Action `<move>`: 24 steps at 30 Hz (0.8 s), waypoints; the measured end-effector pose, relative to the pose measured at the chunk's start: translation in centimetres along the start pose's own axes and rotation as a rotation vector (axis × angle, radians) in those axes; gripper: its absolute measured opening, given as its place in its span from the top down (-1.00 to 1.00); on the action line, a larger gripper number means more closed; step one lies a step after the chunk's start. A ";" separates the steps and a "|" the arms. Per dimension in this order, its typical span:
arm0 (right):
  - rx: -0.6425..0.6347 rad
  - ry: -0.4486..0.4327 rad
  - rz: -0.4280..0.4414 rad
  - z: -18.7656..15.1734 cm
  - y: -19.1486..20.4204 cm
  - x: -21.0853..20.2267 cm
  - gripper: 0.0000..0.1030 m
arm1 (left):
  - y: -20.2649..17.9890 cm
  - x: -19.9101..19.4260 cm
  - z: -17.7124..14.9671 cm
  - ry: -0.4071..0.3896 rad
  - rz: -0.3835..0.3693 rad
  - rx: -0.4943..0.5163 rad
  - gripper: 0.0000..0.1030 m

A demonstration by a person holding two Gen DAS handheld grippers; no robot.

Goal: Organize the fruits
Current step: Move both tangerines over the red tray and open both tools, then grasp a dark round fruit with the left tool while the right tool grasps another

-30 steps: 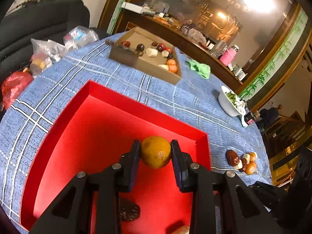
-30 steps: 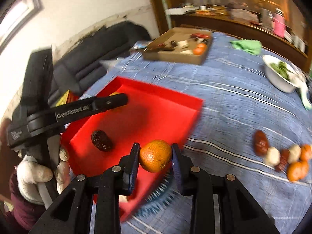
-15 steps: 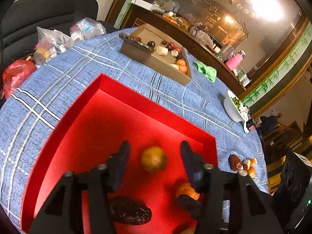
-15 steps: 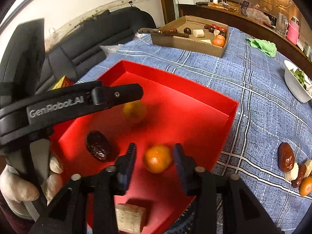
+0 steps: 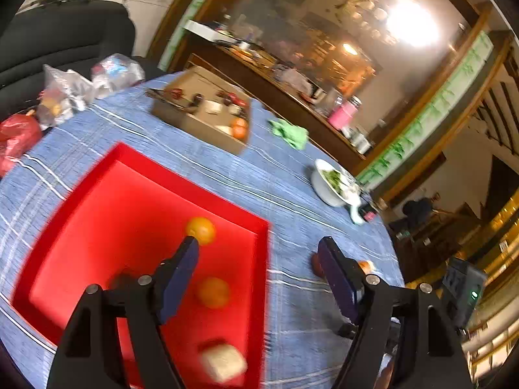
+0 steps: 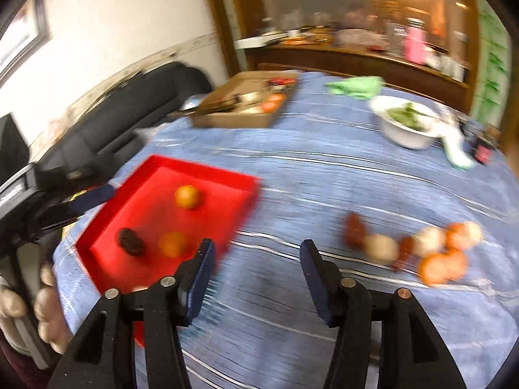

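Note:
A red tray lies on the blue checked tablecloth. In it rest two oranges, a dark date and a pale block. My left gripper hovers over the tray's right edge, jaws opening, nothing between them. My right gripper hangs over bare cloth right of the tray, jaws opening and empty. A loose pile of fruits lies to its right. The left gripper shows at the tray's left in the right wrist view.
A cardboard box with more fruits stands at the table's far side. A green cloth, a white bowl of greens and plastic bags lie around the table. A gloved hand holds the left gripper.
Both grippers let go of their oranges, which now lie in the tray. Both sets of jaws have widened and both grippers have swung right, away from the fruit.

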State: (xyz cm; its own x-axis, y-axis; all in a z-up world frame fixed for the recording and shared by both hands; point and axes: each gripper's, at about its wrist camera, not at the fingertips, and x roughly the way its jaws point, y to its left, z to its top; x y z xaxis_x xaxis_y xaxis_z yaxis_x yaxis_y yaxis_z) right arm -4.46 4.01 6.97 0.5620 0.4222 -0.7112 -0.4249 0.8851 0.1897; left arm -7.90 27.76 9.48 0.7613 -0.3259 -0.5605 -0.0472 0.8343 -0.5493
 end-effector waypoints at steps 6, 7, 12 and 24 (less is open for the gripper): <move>0.135 -0.004 -0.129 -3.9 -8.8 -3.6 -0.31 | -4.2 2.5 -2.7 0.074 -0.052 0.044 -0.46; 0.153 -0.002 -0.132 -4.8 -9.6 -4.1 -0.31 | -4.9 3.1 -3.3 0.094 -0.060 0.055 -0.46; 0.172 0.044 -0.104 -8.1 -11.1 -4.1 -0.31 | -7.0 6.4 -6.1 0.188 -0.114 0.101 -0.46; -0.131 0.149 -0.168 -8.8 -8.8 -1.1 0.01 | -9.8 9.8 -8.0 0.246 -0.110 0.156 -0.46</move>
State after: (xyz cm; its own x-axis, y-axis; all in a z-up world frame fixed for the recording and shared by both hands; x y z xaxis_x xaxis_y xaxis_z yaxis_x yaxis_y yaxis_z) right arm -7.61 -5.96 0.15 0.5262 0.2295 -0.8188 -0.4283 0.9034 -0.0220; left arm -5.12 12.84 4.44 0.5763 -0.5002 -0.6463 0.1412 0.8399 -0.5241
